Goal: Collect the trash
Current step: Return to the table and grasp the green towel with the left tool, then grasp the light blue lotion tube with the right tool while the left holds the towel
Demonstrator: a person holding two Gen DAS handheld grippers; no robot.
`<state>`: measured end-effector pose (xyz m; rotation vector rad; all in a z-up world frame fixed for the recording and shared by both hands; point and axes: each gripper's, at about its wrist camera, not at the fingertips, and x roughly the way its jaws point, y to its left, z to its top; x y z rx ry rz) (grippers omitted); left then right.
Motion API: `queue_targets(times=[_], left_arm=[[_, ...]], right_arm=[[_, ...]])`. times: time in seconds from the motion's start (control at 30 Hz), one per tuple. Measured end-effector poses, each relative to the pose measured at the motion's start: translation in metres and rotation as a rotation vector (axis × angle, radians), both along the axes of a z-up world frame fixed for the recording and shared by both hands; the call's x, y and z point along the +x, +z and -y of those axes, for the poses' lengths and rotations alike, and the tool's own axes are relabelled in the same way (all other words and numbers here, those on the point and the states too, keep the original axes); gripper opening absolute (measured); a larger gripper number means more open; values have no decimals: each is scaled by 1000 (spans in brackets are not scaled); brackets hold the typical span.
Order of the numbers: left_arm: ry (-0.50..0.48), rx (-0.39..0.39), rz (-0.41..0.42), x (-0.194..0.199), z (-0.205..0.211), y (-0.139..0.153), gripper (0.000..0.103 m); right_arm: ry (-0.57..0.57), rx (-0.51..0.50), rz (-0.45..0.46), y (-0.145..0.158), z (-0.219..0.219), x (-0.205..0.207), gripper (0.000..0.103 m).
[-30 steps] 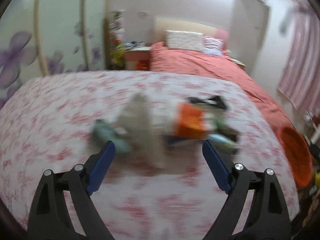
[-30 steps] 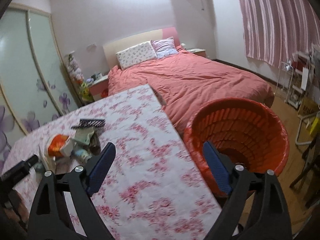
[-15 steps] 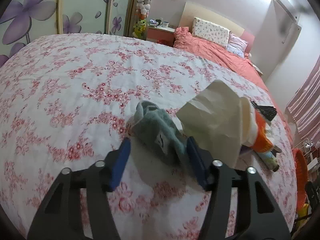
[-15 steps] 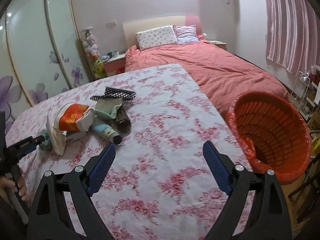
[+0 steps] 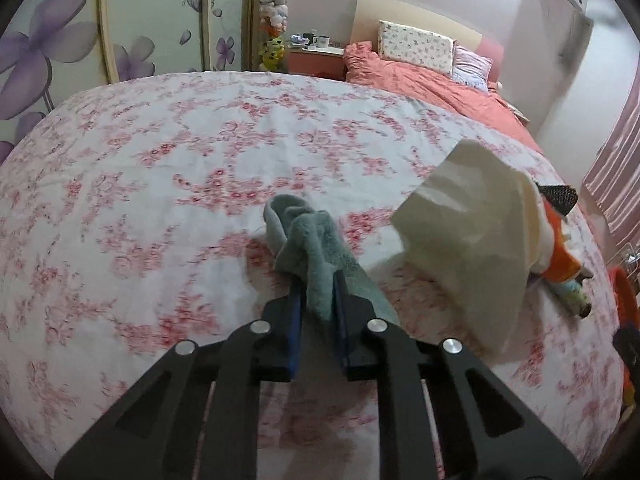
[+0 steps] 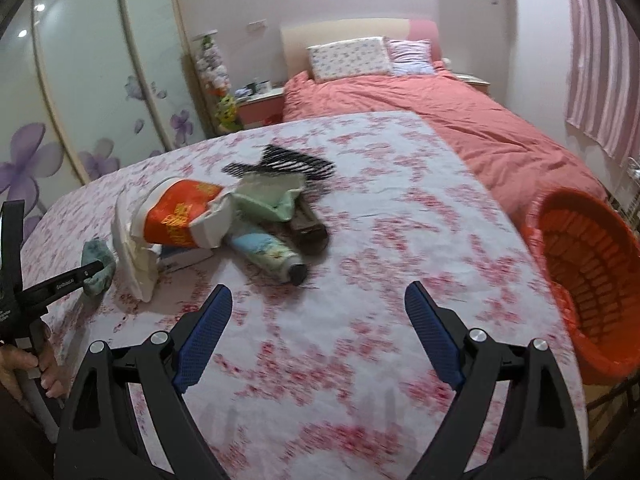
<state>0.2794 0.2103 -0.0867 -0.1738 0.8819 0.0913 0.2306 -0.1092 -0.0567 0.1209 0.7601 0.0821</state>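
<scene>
A crumpled teal cloth (image 5: 312,240) lies on the floral tablecloth (image 5: 160,200). My left gripper (image 5: 317,290) is closing on it, and its blue pads press the cloth's near end. The right wrist view shows the same left gripper (image 6: 94,270) at the cloth (image 6: 96,252). Right of it is a trash pile: white paper (image 5: 468,232), an orange-and-white cup (image 6: 180,216), a pale green wrapper (image 6: 268,198), a printed tube (image 6: 268,254) and black mesh (image 6: 280,164). My right gripper (image 6: 319,291) hovers near the tube, jaws wide and just starting to close on nothing.
An orange slatted basket (image 6: 588,272) stands beyond the table's right edge. A coral bed (image 6: 440,112) with pillows lies behind the table. Sliding flower-print doors (image 6: 80,100) line the left wall. A hand (image 6: 24,364) holds the left gripper's handle.
My left gripper came down onto the teal cloth and its jaws closed from wide to pinching it. The right gripper swung away from the basket towards the trash pile.
</scene>
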Motion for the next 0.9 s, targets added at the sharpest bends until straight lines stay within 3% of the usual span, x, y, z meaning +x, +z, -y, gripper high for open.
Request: queue_targets(times=[0.13, 0.47, 0.6, 0.67, 0.9], left_arm=[[2, -6, 1, -2, -3, 0, 19], [1, -37, 4, -3, -8, 0, 19], [2, -55, 8, -4, -9, 0, 20], [2, -65, 10, -4, -10, 0, 20], [3, -96, 16, -4, -13, -1, 20]], right_arm=[[20, 20, -29, -6, -9, 17, 73], [62, -25, -68, -15, -28, 41, 60], [132, 17, -120, -21, -32, 38, 46], [167, 18, -124, -21, -37, 34, 44], [133, -23, -97, -20, -47, 42, 44]])
